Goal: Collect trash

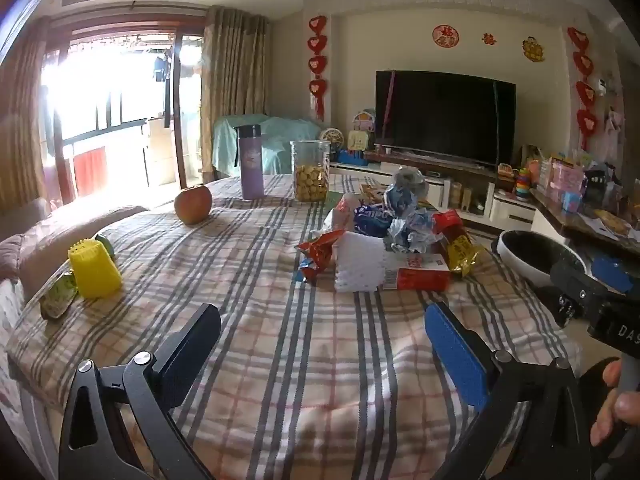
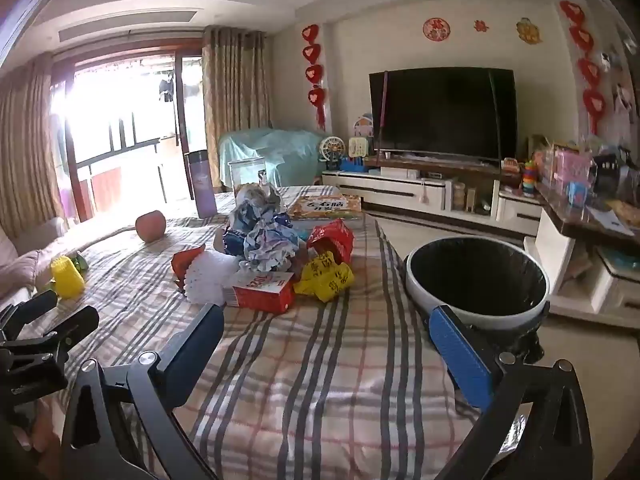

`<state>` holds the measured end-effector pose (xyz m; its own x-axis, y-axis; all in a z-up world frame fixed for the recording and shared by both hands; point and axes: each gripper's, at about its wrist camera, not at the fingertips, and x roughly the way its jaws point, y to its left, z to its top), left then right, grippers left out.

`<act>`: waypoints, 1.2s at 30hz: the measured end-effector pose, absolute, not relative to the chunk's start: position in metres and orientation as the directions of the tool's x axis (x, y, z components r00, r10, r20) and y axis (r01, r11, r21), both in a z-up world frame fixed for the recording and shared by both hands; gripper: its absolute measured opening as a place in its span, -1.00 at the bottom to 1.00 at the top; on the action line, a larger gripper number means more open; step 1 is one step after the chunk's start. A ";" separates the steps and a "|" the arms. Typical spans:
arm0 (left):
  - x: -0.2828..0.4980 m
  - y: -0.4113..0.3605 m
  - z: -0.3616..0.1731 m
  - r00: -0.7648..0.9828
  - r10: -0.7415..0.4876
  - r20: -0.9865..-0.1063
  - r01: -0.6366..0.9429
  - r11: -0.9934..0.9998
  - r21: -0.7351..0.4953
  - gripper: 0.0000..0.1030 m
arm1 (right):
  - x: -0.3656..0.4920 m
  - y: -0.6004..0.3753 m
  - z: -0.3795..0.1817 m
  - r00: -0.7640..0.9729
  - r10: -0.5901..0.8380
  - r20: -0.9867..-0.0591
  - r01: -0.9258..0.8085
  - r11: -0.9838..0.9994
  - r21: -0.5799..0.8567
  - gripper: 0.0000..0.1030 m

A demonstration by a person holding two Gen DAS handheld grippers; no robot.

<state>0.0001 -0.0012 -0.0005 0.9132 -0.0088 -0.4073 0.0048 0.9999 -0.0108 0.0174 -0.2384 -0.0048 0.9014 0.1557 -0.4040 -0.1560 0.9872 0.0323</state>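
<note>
1. Nearest the cameras, the left gripper [image 1: 322, 330] and the right gripper [image 2: 326, 334] each hang above the near edge of the table [image 1: 304, 364] with fingers spread wide and nothing between them. One finger of each carries a blue ribbed pad; the other looks dark and matte.
2. Under the fingers lies a soft plaid cloth, cream with grey and pink stripes, slightly rumpled, covering the whole table.
3. Further out, toward the table's right edge, sits the trash pile [image 2: 276, 264], untouched. The task looks barely begun.
4. Within the pile: a small red and white cardboard box [image 2: 262, 290] at its near side, with a white dimpled foam wrap [image 2: 208, 278] touching it.
5. Beside them lie a crinkled yellow plastic wrapper [image 2: 326, 278], shiny red foil wrappers and a crumpled silver-blue foil wad on top.
6. Just off the right edge stands the bin [image 2: 478, 280], round, white-rimmed, lined in black, and as far as can be seen holding nothing.
7. At the left edge a yellow ribbed plastic cup [image 1: 94, 268] lies tipped by a green packet.
8. Toward the far edge stand an apple [image 1: 193, 204], a purple flask [image 1: 251, 162] and a clear biscuit jar [image 1: 311, 170]; these are probably not trash.
</note>
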 end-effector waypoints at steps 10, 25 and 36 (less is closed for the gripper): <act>-0.003 0.000 0.002 0.909 -0.001 -0.417 -0.004 1.000 -0.010 0.99 | 0.015 -0.238 -0.006 0.892 0.157 -0.424 -0.156 0.987 0.037 1.00; -0.010 0.002 0.008 0.920 -0.009 -0.391 -0.001 1.000 -0.025 0.99 | 0.012 -0.237 -0.006 0.893 0.169 -0.416 -0.163 0.985 0.049 1.00; -0.013 -0.001 0.011 0.926 -0.009 -0.378 0.000 1.000 -0.024 0.98 | 0.011 -0.237 -0.003 0.896 0.182 -0.405 -0.171 0.983 0.063 1.00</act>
